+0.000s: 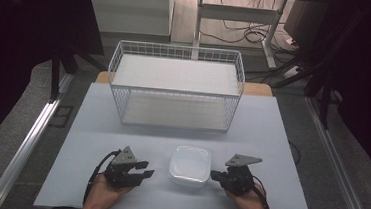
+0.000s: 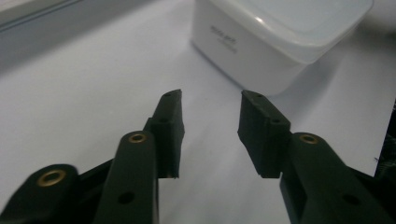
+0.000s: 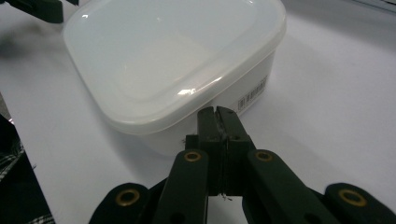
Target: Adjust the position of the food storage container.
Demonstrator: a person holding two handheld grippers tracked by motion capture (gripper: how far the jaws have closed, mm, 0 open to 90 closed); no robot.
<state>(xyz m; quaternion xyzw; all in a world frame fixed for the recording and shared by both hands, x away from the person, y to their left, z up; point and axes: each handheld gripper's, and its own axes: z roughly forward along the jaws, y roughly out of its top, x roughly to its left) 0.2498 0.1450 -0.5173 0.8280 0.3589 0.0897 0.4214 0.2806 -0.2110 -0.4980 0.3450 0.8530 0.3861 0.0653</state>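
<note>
A white, square plastic container (image 1: pixel 189 166) with its lid on sits near the front of the table, between my two grippers. My left gripper (image 1: pixel 147 168) lies to its left, pointing at it, its jaws apart with nothing between them. In the left gripper view the container (image 2: pixel 280 42) stands a short way beyond my open left gripper (image 2: pixel 211 95). My right gripper (image 1: pixel 213 175) is shut at the container's right side. In the right gripper view the closed tips of my right gripper (image 3: pixel 217 112) sit against the container (image 3: pixel 173 56) wall, just under the lid's rim.
A white wire basket (image 1: pixel 175 83) with a flat white shelf stands at the back middle of the pale table (image 1: pixel 96 127). Metal rails run along both sides of the table, and desk legs and cables lie on the floor beyond.
</note>
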